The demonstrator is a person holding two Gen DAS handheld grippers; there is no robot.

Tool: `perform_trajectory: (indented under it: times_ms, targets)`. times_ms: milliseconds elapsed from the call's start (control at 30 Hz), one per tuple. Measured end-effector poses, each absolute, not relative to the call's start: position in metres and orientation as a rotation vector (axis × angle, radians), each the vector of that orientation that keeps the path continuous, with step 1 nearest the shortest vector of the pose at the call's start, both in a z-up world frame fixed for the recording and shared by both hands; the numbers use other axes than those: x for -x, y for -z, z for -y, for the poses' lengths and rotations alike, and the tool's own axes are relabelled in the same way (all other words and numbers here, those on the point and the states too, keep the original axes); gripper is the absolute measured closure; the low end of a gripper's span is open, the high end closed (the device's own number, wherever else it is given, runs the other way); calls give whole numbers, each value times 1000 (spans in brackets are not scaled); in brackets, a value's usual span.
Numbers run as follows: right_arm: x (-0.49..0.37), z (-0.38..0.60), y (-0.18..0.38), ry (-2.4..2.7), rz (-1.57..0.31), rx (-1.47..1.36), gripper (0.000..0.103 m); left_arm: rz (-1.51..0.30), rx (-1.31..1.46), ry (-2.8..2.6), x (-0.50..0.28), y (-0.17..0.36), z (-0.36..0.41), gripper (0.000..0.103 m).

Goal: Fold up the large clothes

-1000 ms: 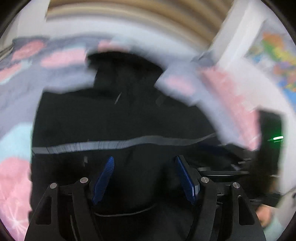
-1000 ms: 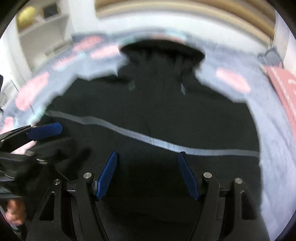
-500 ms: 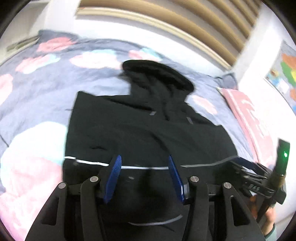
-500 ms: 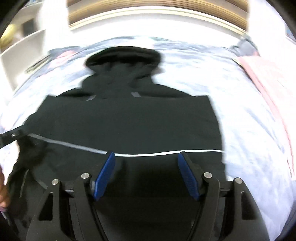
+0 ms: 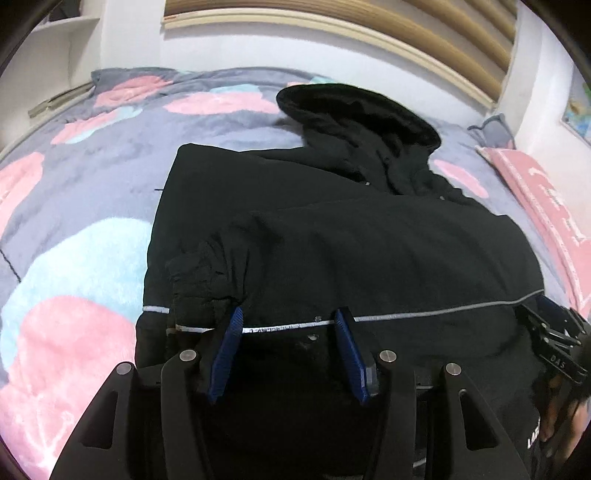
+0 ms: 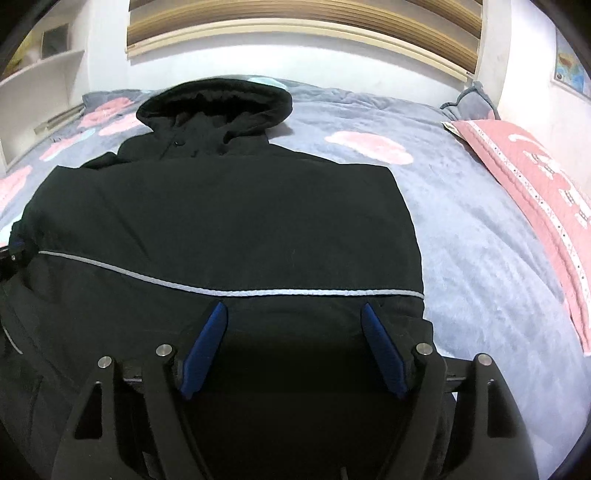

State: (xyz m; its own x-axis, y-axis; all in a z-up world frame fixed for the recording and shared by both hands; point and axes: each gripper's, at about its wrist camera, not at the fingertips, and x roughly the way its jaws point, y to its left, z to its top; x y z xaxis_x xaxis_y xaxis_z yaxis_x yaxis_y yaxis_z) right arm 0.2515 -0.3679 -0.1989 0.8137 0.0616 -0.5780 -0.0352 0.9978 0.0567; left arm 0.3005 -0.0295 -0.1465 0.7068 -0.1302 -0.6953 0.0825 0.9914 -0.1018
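A large black hooded jacket with a thin reflective stripe lies spread on the bed, hood pointing to the headboard. A sleeve is folded across its front, the cuff at the left. My left gripper is open just above the jacket's lower part near the stripe, empty. In the right wrist view the same jacket fills the middle, and my right gripper is open and empty over its lower part below the stripe. The right gripper also shows at the left wrist view's right edge.
The bed carries a grey blanket with pink and pale blue patches. A pink pillow lies along the right side. A wooden slatted headboard and white wall stand behind; white shelves are at the left.
Both grippers have pulled back and risen from the jacket, so more of it and the bed shows. A sleeve now lies folded across the front. Both grippers stay open.
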Motion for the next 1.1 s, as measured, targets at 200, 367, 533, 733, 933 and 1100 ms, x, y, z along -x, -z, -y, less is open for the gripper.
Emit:
perform_trajectory:
  times_ms: [200, 367, 533, 733, 933, 1100]
  targets:
    - [-258, 362, 201, -48, -674, -32, 23, -807, 64, 128, -305, 140, 28, 50]
    - [-271, 369, 181, -75, -844, -44, 22, -908, 167, 145, -311, 106, 20, 49]
    - [-268, 391, 118, -106, -845, -203, 22, -886, 164, 135, -314, 37, 16, 49]
    - [-289, 409, 45, -133, -810, -326, 22, -822, 192, 173, -335, -44, 12, 49]
    - [-326, 411, -7, -148, -759, -360, 22, -780, 200, 187, -368, -96, 16, 35]
    - [-376, 410, -26, -110, -726, -343, 22, -798, 190, 183, -418, -100, 22, 30]
